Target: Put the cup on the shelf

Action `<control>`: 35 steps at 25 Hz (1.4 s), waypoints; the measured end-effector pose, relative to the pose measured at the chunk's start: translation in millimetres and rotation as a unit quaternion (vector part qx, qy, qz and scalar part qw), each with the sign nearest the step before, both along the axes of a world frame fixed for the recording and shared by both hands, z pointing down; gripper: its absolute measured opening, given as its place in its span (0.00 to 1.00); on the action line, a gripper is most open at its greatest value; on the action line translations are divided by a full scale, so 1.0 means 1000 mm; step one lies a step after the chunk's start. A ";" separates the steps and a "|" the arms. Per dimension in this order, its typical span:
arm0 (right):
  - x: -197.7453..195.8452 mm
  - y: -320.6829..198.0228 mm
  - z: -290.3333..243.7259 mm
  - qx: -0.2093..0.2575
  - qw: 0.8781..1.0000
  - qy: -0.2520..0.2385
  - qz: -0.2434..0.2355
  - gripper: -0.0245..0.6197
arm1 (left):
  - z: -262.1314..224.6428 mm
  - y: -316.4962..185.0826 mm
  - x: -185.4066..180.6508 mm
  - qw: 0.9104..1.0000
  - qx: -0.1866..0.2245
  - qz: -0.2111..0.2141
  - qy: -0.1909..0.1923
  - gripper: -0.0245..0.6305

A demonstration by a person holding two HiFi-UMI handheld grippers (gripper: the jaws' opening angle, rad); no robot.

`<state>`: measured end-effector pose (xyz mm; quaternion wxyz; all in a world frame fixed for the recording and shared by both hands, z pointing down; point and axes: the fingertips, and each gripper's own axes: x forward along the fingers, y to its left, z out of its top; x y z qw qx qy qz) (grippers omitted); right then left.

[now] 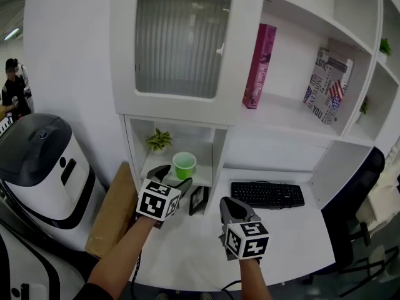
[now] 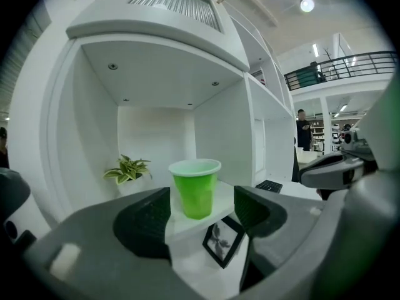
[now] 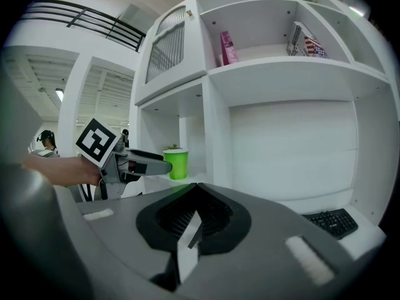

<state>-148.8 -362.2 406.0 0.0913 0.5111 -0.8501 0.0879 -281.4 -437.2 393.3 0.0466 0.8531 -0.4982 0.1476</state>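
A green plastic cup [image 1: 184, 165] stands upright on the low shelf [image 1: 201, 179] of the white cubby, next to a small potted plant [image 1: 159, 140]. My left gripper [image 1: 173, 179] is open just in front of the cup, its jaws apart on either side and touching nothing. In the left gripper view the cup [image 2: 195, 188] stands free on the shelf board [image 2: 187, 225] beyond the open left gripper [image 2: 201, 214]. My right gripper [image 1: 234, 209] hovers over the desk, shut and empty. The right gripper view shows that gripper [image 3: 190, 225], with the cup [image 3: 177, 163] and the left gripper [image 3: 134, 161] beyond it.
A black picture frame [image 1: 199, 200] leans under the shelf. A keyboard [image 1: 267, 194] lies on the white desk to the right. A cardboard box [image 1: 112, 211] and a white-and-black machine [image 1: 40, 167] stand at the left. Books [image 1: 259, 66] sit on the upper shelves; an office chair [image 1: 356, 211] is at the right.
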 end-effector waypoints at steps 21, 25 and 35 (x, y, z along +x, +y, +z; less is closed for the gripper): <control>-0.013 -0.004 -0.006 0.016 0.997 0.030 -0.067 0.07 | 0.001 0.076 -0.058 0.994 0.026 -0.089 0.056 0.21; -0.011 -0.004 -0.009 0.026 0.996 0.037 -0.070 0.07 | -0.002 0.086 -0.067 0.993 0.035 -0.103 0.044 0.08; -0.014 -0.003 -0.013 0.033 0.996 0.036 -0.071 0.07 | -0.010 0.091 -0.079 0.992 0.049 -0.114 0.035 0.04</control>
